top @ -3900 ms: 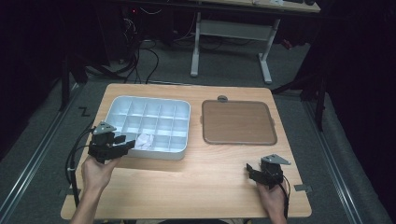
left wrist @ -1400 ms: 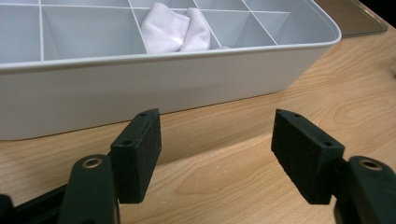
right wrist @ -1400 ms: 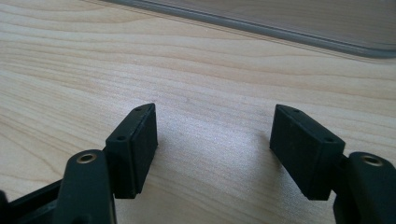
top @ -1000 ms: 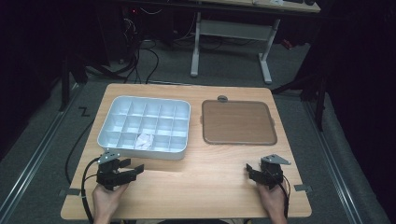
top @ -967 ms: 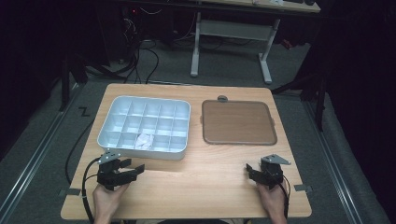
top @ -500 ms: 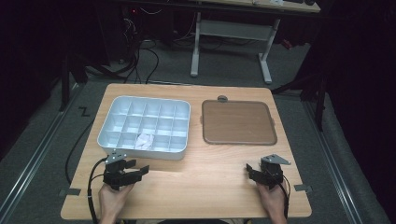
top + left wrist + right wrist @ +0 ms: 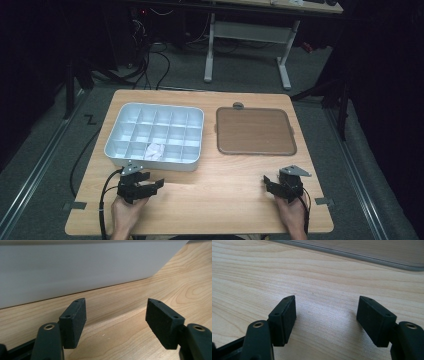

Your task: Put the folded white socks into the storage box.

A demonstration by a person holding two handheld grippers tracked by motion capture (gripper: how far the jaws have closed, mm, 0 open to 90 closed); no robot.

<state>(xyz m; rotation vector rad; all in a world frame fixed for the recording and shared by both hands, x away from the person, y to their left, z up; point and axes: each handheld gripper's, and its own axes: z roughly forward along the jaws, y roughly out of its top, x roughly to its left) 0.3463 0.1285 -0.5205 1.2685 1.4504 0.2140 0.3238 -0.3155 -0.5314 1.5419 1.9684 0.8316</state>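
- The left gripper [image 7: 150, 184] rests low over the table [image 7: 215, 200] at about 7 o'clock in the high view, its jaws spread wide with nothing but bare wood between them. In the left gripper view the two pads [image 7: 75, 321] stand well apart and face the tray's near wall, which suggests the hand is parked, not gripping.
- The right gripper [image 7: 271, 185] sits near the table's front edge at about 5 o'clock, likewise released and empty. In the right gripper view its pads [image 7: 284, 317] frame plain wood grain, with the rim of the brown board [image 7: 367, 258] farther off at 12 o'clock.
- Both hands lie close to the person's edge of the table, likely a rest pose that keeps the tools clear of the things ahead.
- Farther out, at 11 o'clock from the left gripper, stands the white compartment tray [image 7: 112, 145]. Its grid of cells seems meant for sorting small things one to a cell.
- A crumpled white wad [image 7: 154, 150] lies in a cell of the tray's near row, around the middle, apart from both grippers. Sitting in the row closest to the person, it looks easy to reach from above.
- At 1 o'clock, the brown board [image 7: 254, 131] lies flat beside the tray, well apart from it and bare on top.
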